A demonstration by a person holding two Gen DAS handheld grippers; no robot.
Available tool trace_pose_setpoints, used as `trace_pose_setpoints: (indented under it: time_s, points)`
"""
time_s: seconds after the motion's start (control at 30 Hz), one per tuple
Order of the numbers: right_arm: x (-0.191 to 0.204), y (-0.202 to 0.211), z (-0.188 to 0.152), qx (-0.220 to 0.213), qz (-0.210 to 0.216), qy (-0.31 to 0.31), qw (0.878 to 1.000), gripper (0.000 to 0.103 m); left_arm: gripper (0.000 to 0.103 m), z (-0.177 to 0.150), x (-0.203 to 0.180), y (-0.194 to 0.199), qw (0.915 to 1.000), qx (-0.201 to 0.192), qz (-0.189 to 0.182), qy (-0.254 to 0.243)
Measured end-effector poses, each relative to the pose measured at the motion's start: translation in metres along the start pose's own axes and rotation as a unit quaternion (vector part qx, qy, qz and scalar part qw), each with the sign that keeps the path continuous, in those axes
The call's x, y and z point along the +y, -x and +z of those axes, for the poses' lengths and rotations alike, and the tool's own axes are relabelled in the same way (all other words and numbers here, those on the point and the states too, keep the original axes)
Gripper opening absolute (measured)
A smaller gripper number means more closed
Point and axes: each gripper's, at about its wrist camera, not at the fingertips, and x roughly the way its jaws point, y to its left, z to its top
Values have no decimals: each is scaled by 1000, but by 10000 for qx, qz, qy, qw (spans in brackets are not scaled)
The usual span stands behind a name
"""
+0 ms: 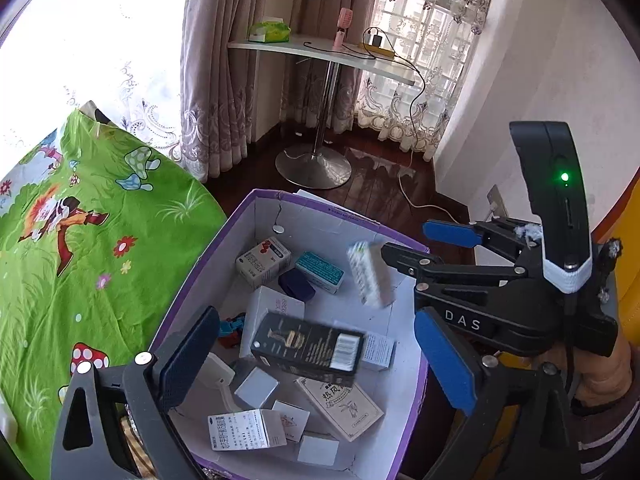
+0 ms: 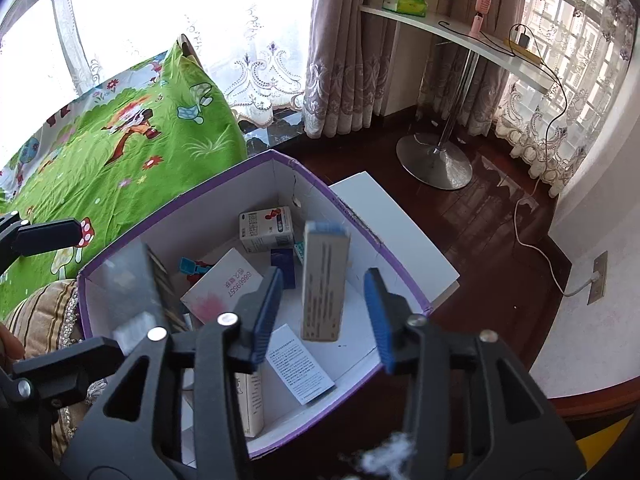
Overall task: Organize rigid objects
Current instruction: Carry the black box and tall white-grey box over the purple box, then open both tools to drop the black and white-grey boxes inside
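Purple-rimmed cardboard box (image 2: 128,264) with white inner walls sits low between a bed with a green cartoon-print sheet (image 1: 80,240) and a dark wooden floor (image 2: 492,216), and it holds a loose heap of small rigid cartons. Among them are a black oblong carton with a white barcode panel (image 1: 308,346), a white medicine carton with a red mark (image 1: 262,262), a teal-labelled flat carton (image 1: 320,270) and a white carton with black ink characters (image 1: 340,406).

A tall beige carton with a blue end (image 2: 324,280), blurred, stands upright in the air over the box's open top, ahead of the right tool (image 2: 324,318). That tool's blue-padded fingers (image 2: 376,316) stand apart on either side of the carton and do not press on it; nothing is gripped. In the left wrist view the same carton (image 1: 370,274) shows as a pale smear just off the right tool's tips.

The left tool (image 1: 316,364) hangs over the near end of the box with its fingers spread wide, one dark pad (image 1: 188,360) at the left and one blue pad (image 1: 444,360) at the right, and holds nothing.

Beyond the box a white desk on a chrome pedestal (image 2: 448,32) carries a green tissue pack (image 2: 404,2) and a pink handheld fan (image 2: 480,8).
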Motion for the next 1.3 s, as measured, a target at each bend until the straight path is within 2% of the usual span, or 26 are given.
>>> trace_pose_setpoints:
  time_s: [0.07, 0.57, 1.0, 1.3]
  points:
    - [-1, 2, 1, -50, -16, -61, 10000, 67, 100, 0, 2, 2, 10000, -30, 10, 48]
    - [23, 19, 8, -175, 16, 215, 9996, 72, 100, -14, 38, 40, 9981, -359, 259, 418]
    - [88, 41, 18, -343, 329, 806, 9956, 76, 100, -45, 99, 92, 9906, -696, 657, 974]
    - [142, 50, 20, -395, 546, 1290, 9894, 77, 100, -70, 145, 124, 9818, -878, 943, 1393]
